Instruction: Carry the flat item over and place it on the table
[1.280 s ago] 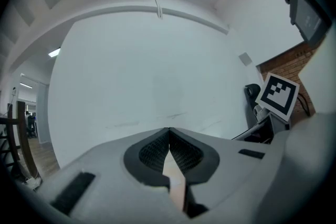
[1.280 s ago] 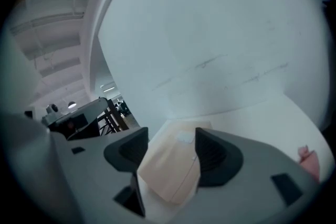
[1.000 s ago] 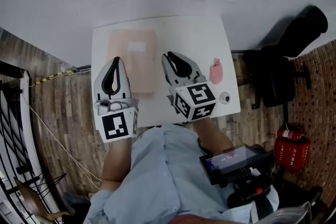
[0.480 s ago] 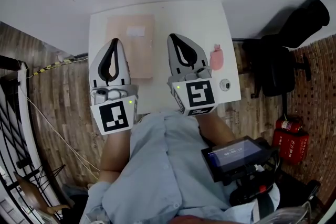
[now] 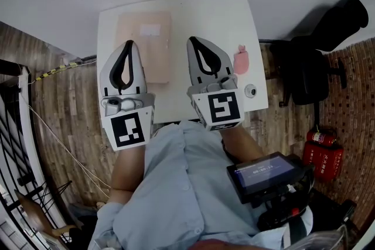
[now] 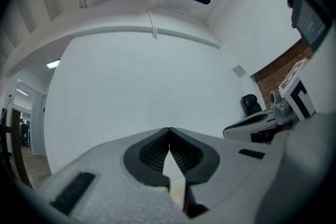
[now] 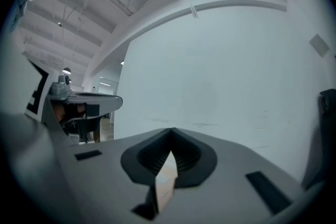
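A flat pale-pink package [image 5: 143,47] with a white label lies on the left part of the small white table [image 5: 205,20]. My left gripper [image 5: 128,44] is held over the table's front left, its tip over the package's left edge, jaws shut with nothing in them. My right gripper [image 5: 193,41] is held just right of the package, also shut and empty. In the left gripper view the left gripper [image 6: 168,130] has its tips together and faces a white wall. The right gripper [image 7: 171,131] in its own view looks the same.
A small pink object [image 5: 241,60] and a small round thing [image 5: 251,91] sit near the table's right edge. A black chair [image 5: 316,67] and a red fire extinguisher [image 5: 323,158] stand to the right. A dark screen device [image 5: 266,173] hangs at the person's right side.
My right gripper has rolled so that its marker cube faces up squarely, and it has shifted a little. Its jaws look a little closer together than a second ago. The package and left gripper have stayed put.
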Demonstrator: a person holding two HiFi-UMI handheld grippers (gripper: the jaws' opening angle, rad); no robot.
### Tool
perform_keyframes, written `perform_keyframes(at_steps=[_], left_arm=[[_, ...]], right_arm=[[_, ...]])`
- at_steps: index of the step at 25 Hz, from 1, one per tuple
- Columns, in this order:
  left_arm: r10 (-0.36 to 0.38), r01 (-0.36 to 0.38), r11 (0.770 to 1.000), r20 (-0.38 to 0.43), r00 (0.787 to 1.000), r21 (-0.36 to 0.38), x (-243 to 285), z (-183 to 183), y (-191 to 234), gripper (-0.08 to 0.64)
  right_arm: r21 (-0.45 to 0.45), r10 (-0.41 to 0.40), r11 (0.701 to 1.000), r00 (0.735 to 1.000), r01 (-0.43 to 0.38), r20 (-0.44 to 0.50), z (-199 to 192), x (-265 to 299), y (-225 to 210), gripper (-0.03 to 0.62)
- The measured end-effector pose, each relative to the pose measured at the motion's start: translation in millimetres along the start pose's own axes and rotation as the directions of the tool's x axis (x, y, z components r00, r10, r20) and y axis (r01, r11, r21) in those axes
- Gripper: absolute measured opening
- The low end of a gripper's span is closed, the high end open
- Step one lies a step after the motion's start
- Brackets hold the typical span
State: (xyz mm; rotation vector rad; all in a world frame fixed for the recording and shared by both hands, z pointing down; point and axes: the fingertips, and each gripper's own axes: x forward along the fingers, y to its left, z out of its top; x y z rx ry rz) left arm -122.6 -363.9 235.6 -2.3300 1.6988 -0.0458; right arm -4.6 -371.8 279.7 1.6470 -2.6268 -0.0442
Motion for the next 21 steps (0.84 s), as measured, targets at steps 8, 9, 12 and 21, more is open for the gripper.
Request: perform_keyframes(at_steps=[8, 9, 12, 21], left_arm=[[-0.007, 0.008, 1.000, -0.013, 1.000, 0.004, -1, -3, -4, 0.008], [-0.007, 0.007, 1.000, -0.014, 1.000, 0.005, -1, -4, -4, 0.008], [-0.005, 0.005, 1.000, -0.015, 1.000, 0.004, 0, -6, -3, 0.008], [-0.003, 0.003, 1.000, -0.020, 1.000, 0.008, 1, -6, -2, 0.008]], right_arm=[[-0.004, -0.003, 1.000, 1.000, 0.003, 0.004, -8, -3, -3, 0.005], [-0.005, -0.001, 1.000, 1.000, 0.001, 0.004, -8, -3, -3, 0.005], [-0.004, -0.001, 1.000, 1.000, 0.001, 0.004, -9, -2, -3, 0.005], [0.003, 0.005, 1.000, 1.000, -0.005, -0.005, -9, 1, -2, 0.005]])
